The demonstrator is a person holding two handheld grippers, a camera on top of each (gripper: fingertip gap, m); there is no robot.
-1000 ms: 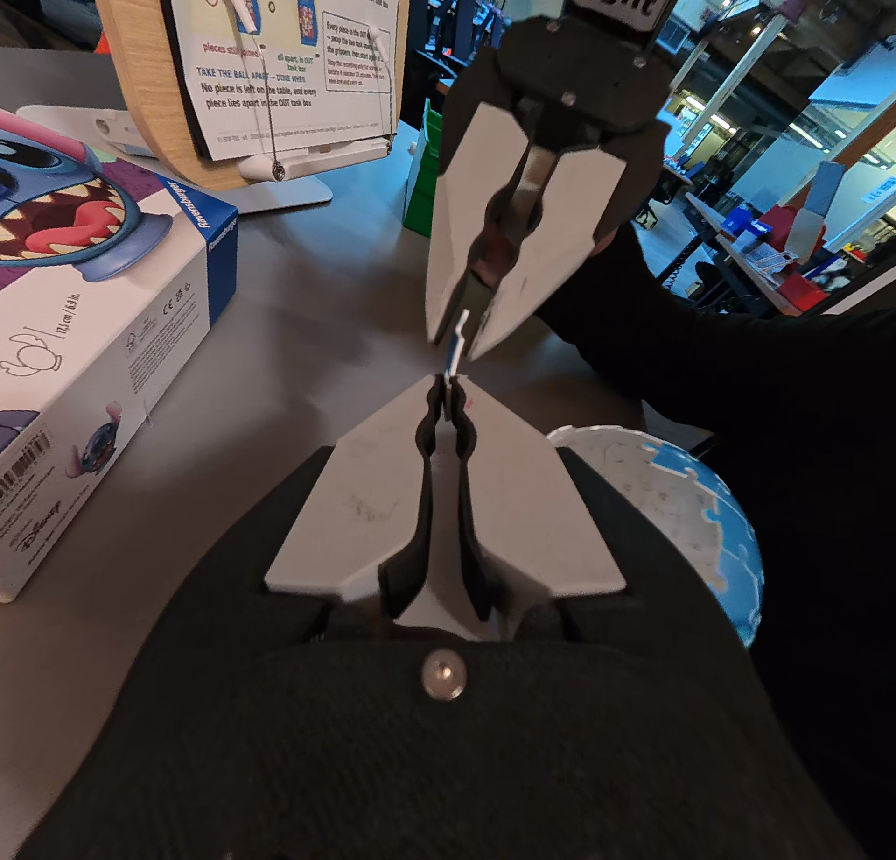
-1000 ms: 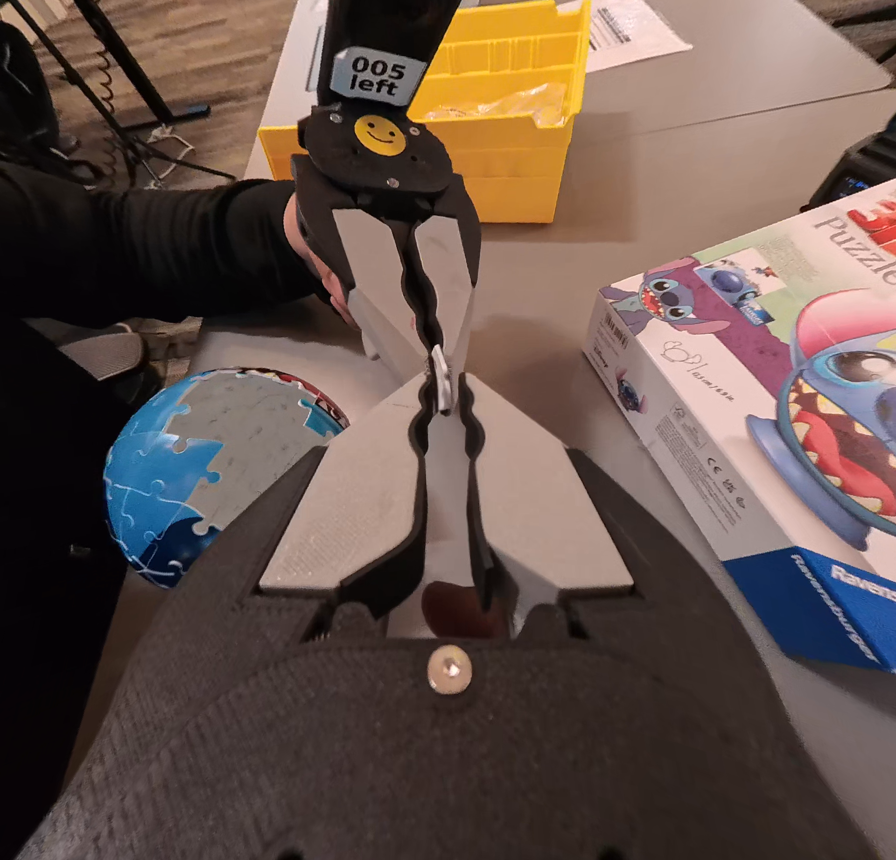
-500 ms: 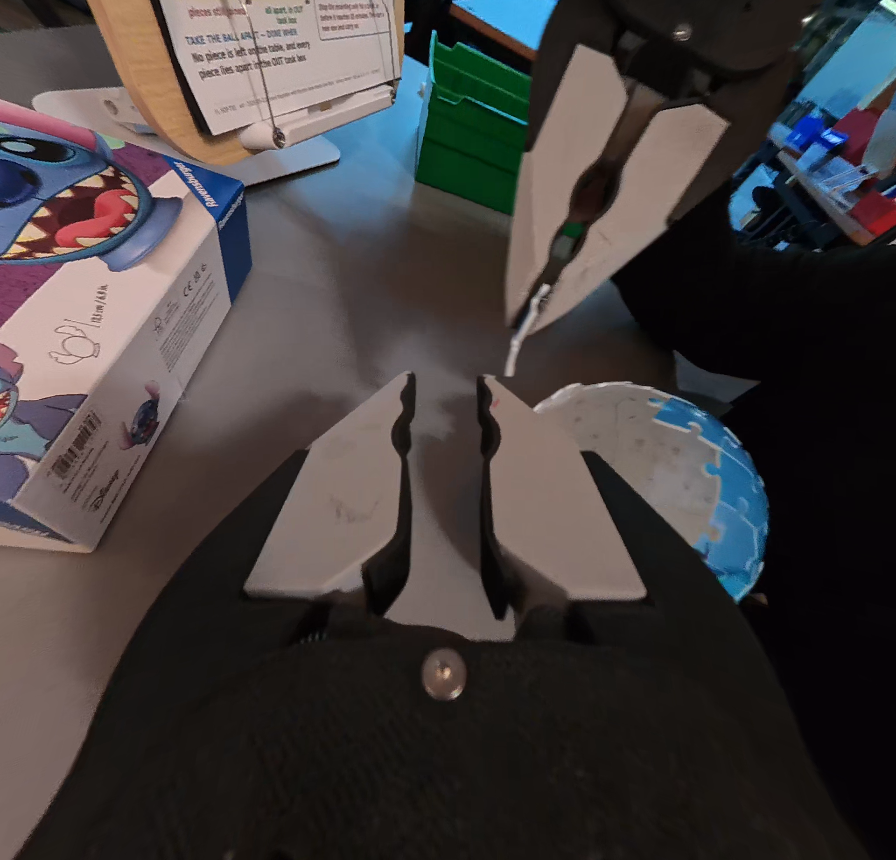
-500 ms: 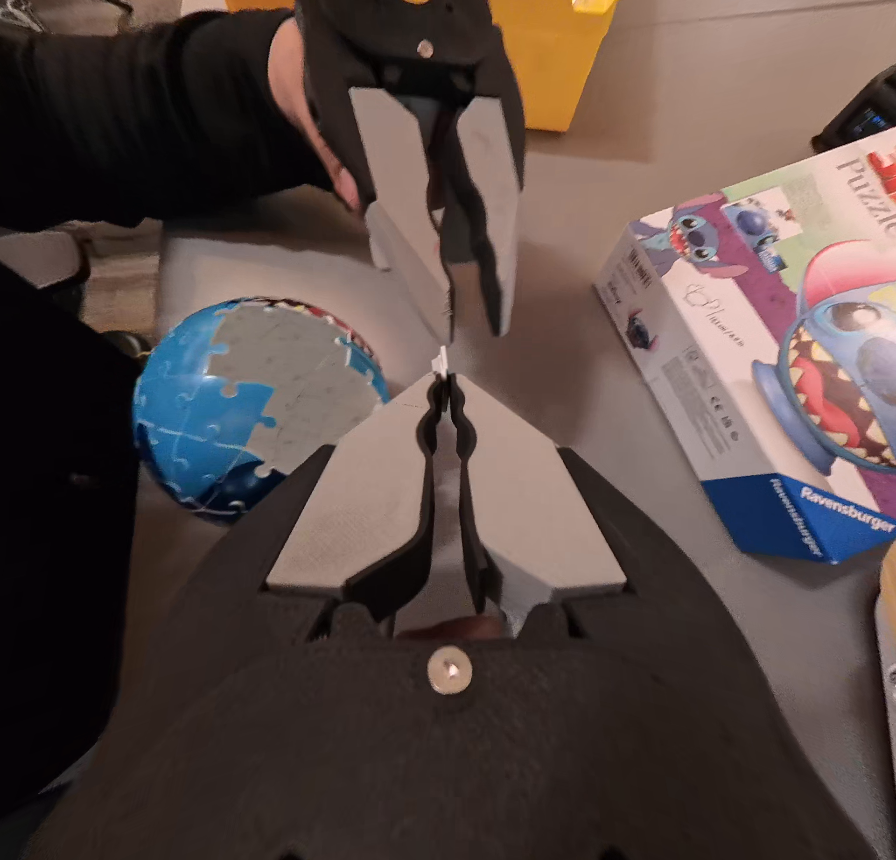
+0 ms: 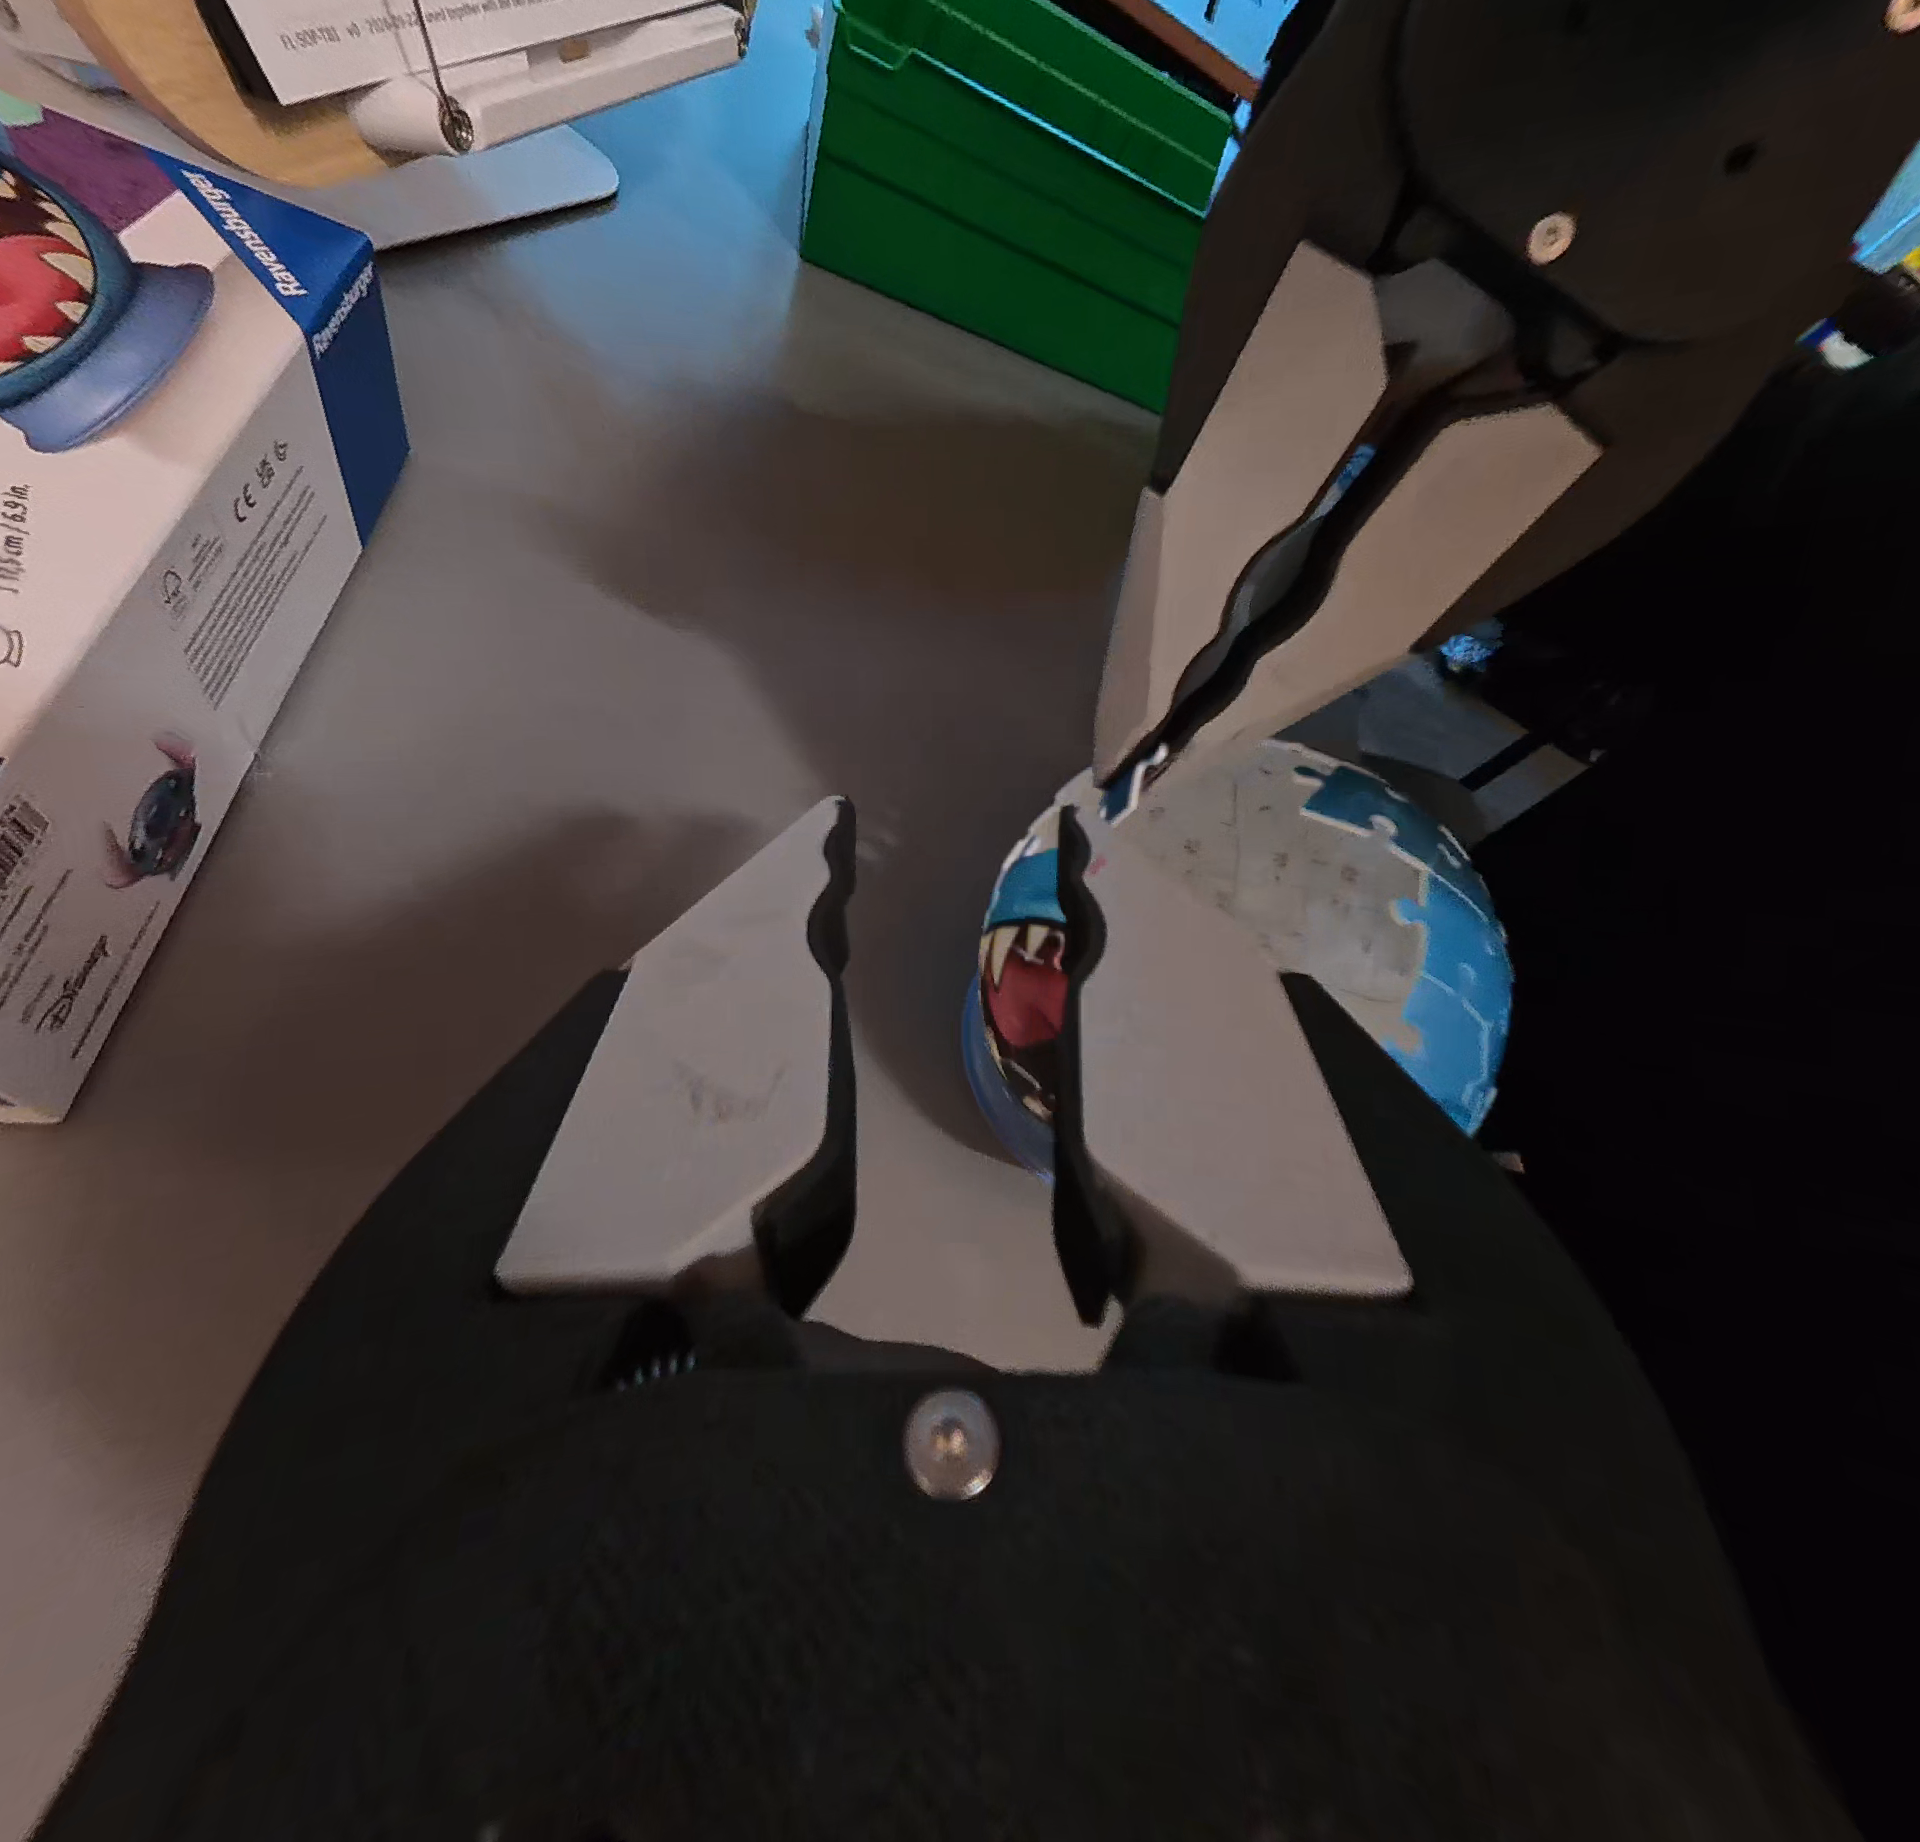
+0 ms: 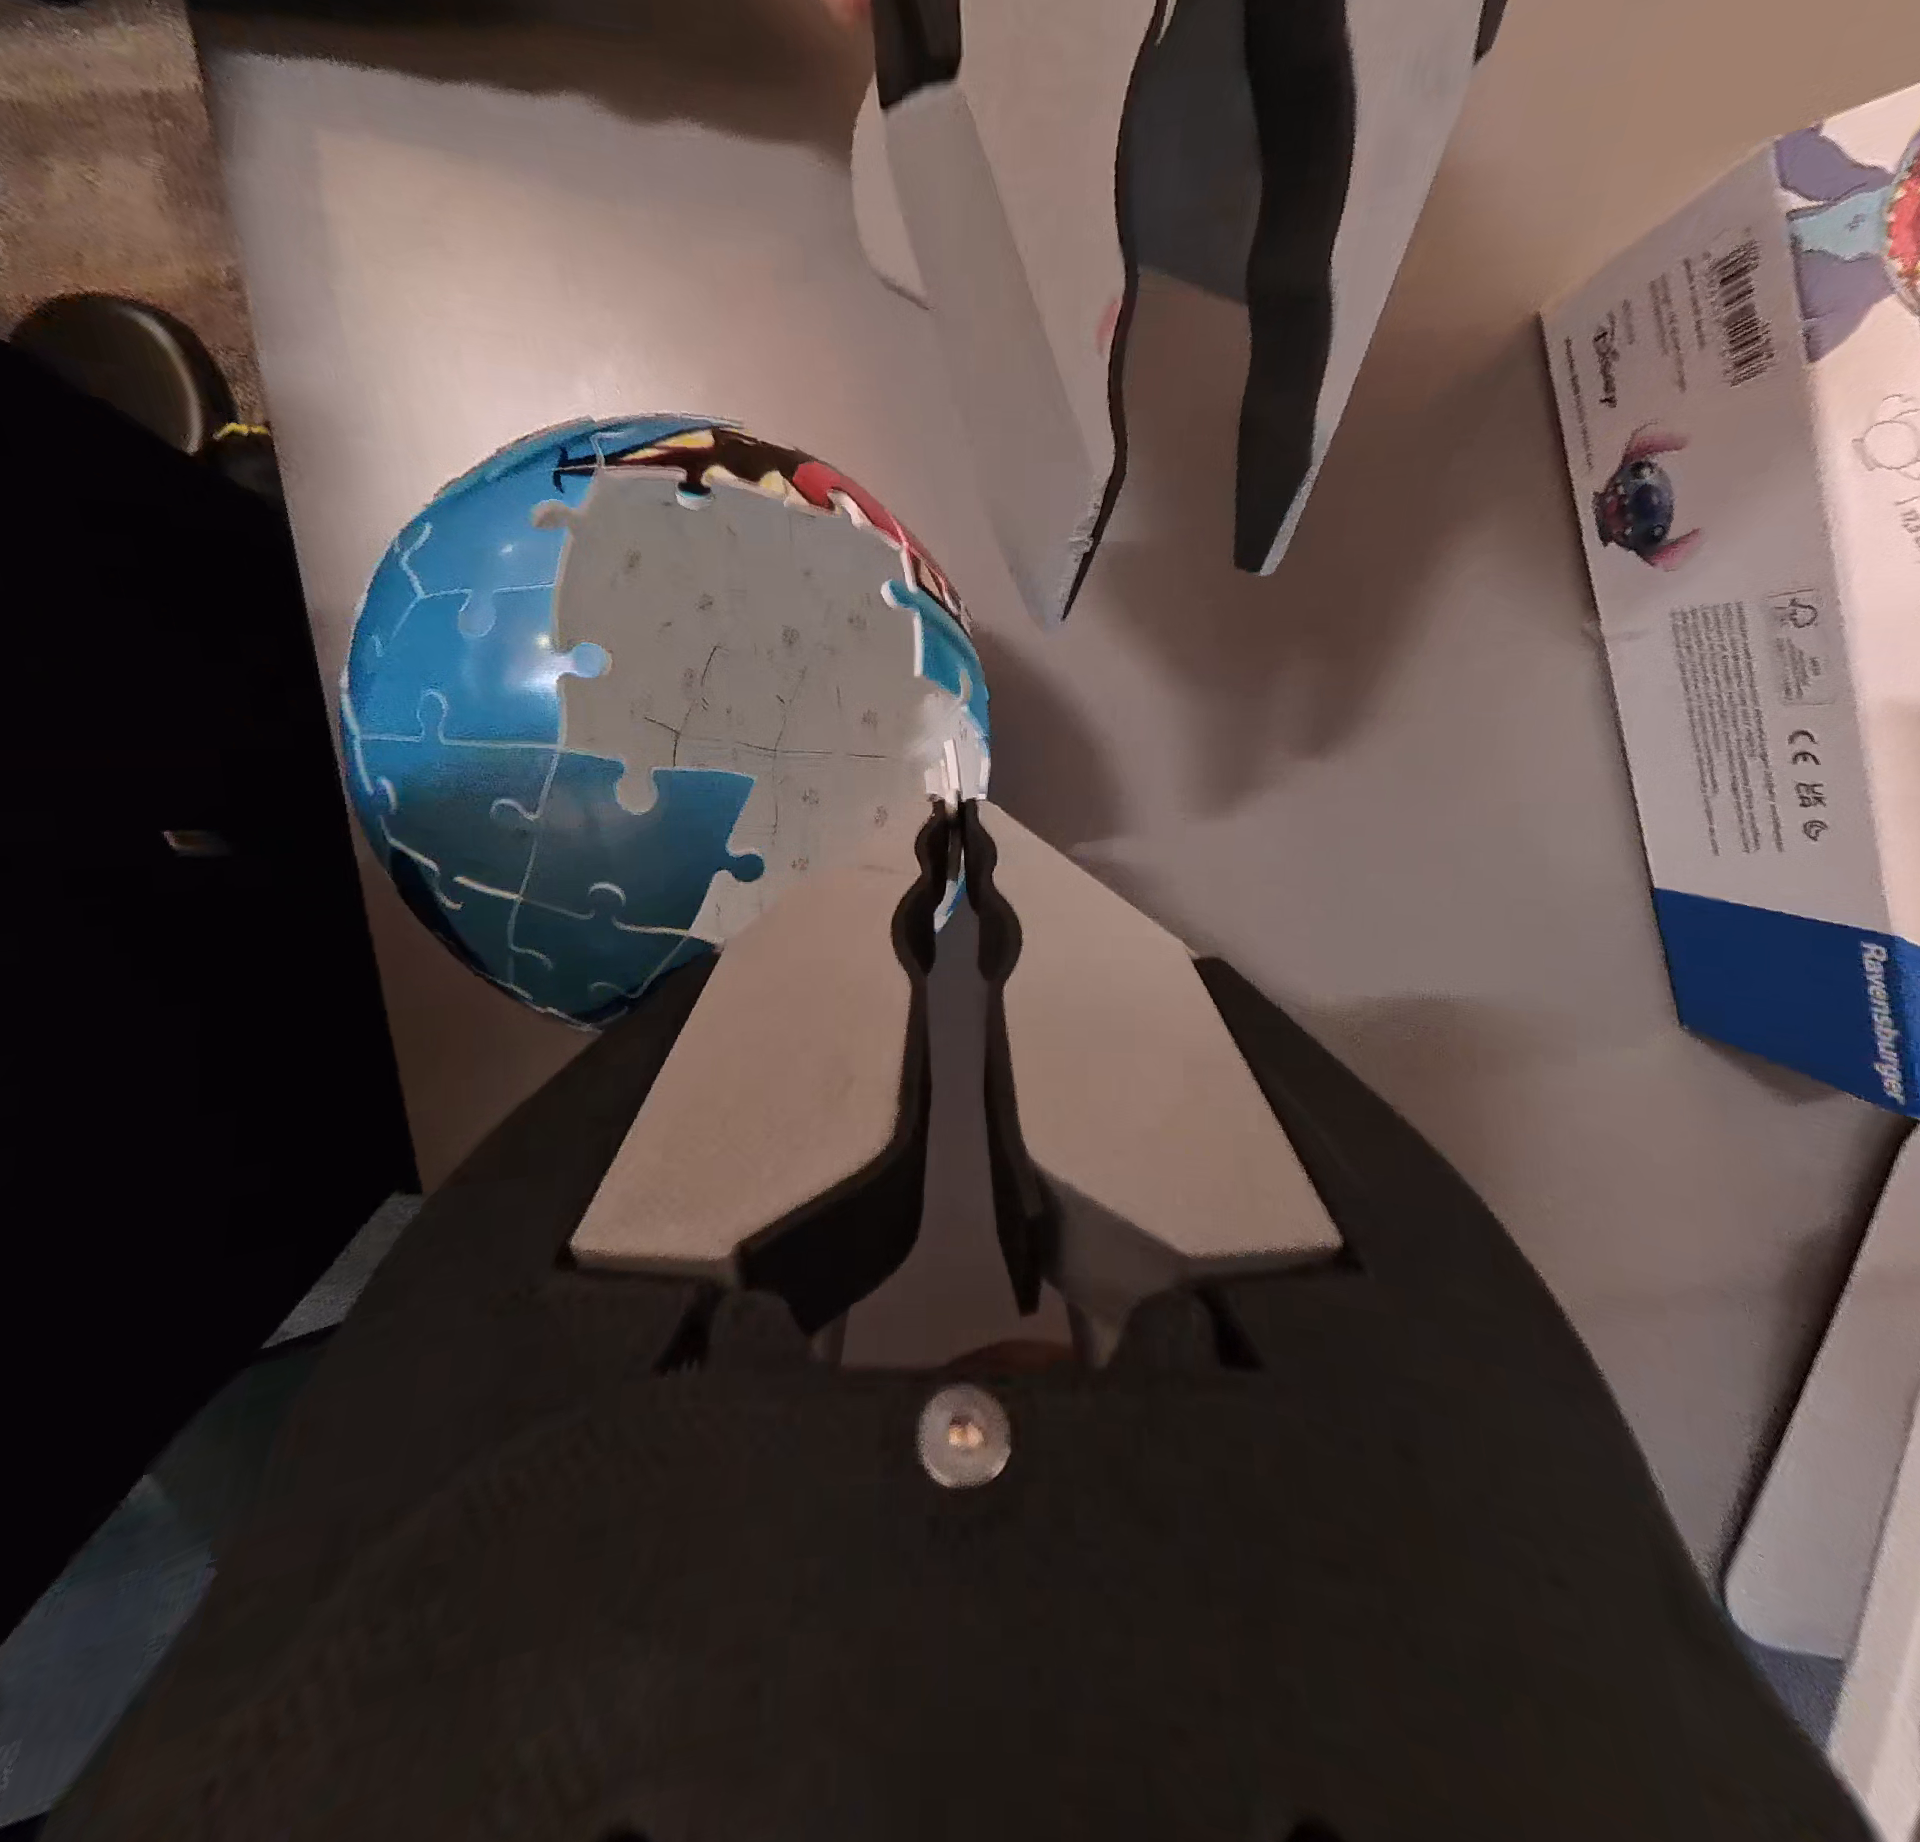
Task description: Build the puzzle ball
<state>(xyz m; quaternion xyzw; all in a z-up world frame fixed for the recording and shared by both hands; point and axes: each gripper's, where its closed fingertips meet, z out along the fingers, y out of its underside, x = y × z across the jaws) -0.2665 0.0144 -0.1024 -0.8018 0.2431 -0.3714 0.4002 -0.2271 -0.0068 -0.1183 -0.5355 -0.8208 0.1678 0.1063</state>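
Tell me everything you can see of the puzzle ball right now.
The puzzle ball is a partly built sphere of glossy blue interlocking pieces, with a toothy red mouth printed on one side. A large jagged gap exposes the pale inner faces of the far pieces. It rests on the grey table; the right gripper holds a small piece at the gap's rim.

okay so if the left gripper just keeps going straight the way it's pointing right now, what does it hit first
Most likely the bare grey tabletop: the open left gripper points down at it with nothing in its gap. The partly built blue puzzle ball sits just right of that line, behind its right finger, so it might graze it; depth is unclear.
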